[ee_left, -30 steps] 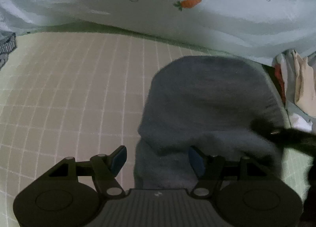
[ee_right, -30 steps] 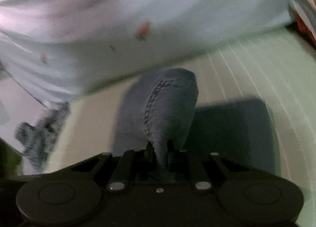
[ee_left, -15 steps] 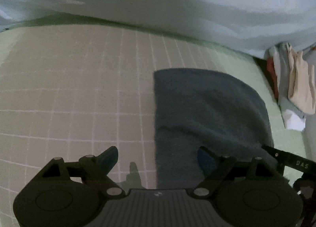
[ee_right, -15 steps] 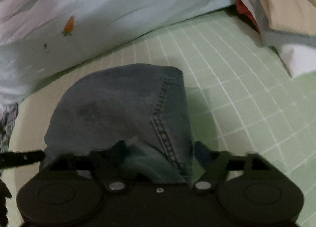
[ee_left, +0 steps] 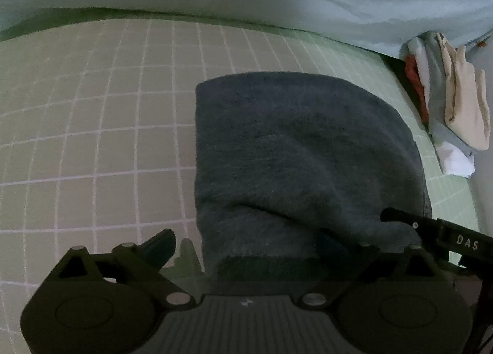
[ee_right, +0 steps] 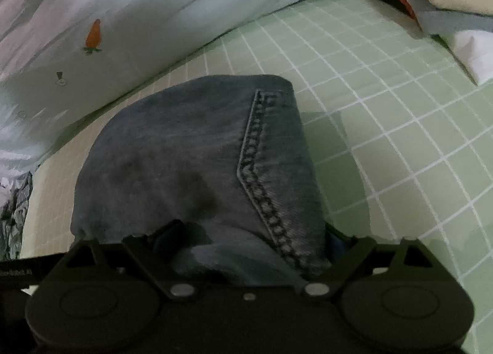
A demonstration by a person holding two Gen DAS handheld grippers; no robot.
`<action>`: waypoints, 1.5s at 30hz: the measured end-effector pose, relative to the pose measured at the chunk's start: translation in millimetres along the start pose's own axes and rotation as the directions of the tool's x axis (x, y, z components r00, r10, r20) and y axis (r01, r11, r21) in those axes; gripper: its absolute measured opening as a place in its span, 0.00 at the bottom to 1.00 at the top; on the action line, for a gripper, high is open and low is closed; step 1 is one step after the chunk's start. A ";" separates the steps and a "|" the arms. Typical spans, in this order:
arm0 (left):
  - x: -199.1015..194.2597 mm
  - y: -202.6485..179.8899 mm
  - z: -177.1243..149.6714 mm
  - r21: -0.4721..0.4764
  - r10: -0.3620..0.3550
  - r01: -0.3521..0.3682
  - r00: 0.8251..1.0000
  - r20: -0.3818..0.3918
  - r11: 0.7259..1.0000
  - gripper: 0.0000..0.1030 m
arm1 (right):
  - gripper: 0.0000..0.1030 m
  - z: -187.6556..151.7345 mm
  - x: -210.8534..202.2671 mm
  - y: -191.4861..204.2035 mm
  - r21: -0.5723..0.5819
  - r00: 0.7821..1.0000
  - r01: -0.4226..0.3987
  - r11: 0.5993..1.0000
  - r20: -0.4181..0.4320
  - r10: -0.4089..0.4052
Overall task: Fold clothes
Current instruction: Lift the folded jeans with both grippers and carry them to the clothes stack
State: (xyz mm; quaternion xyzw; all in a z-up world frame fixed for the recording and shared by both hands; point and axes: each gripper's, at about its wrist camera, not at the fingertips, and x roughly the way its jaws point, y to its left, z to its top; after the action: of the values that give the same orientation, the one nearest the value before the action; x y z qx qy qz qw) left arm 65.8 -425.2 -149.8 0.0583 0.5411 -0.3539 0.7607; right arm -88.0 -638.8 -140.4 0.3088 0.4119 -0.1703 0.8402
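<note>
Both grippers sit at the near edge of the folded jeans (ee_left: 302, 150), with their fingers spread wide apart and nothing clamped. The left gripper (ee_left: 246, 246) straddles the near left corner of the denim: its left finger lies over the green checked bedsheet (ee_left: 92, 138), its right finger over the cloth. The right gripper (ee_right: 246, 236) brackets the near end of the fold, one finger on each side, beside the stitched pocket seam (ee_right: 258, 166); whether the pads touch the denim I cannot tell. The jeans lie flat on the bedsheet as a compact folded bundle. Farther off to the right, a stack of folded clothes (ee_left: 456, 107) rests near the sheet's edge. Beyond it all lies a pale quilt (ee_right: 138, 14) printed with carrots (ee_right: 93, 34).
</note>
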 end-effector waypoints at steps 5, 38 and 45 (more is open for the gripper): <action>10.2 6.0 3.4 -0.014 -0.043 0.042 0.999 -0.018 0.999 0.99 | 0.99 -0.6 7.9 0.0 0.048 1.000 -0.005 0.999 -0.006 0.005; -61.1 -194.0 1.6 0.382 -0.348 0.303 0.936 0.053 0.873 0.35 | 0.26 -11.6 -169.6 -69.8 0.325 0.911 0.020 0.945 0.385 -0.151; -46.9 -296.4 24.2 0.372 -0.416 0.349 0.902 0.116 0.860 0.35 | 0.26 50.8 -214.8 -142.0 0.297 0.872 -0.002 0.955 0.468 -0.143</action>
State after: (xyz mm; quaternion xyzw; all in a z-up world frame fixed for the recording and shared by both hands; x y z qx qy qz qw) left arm -101.2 -634.5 -12.2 0.0460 0.3958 -0.5909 0.7014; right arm -264.3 -772.2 0.9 0.3598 0.1705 -0.3311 0.8555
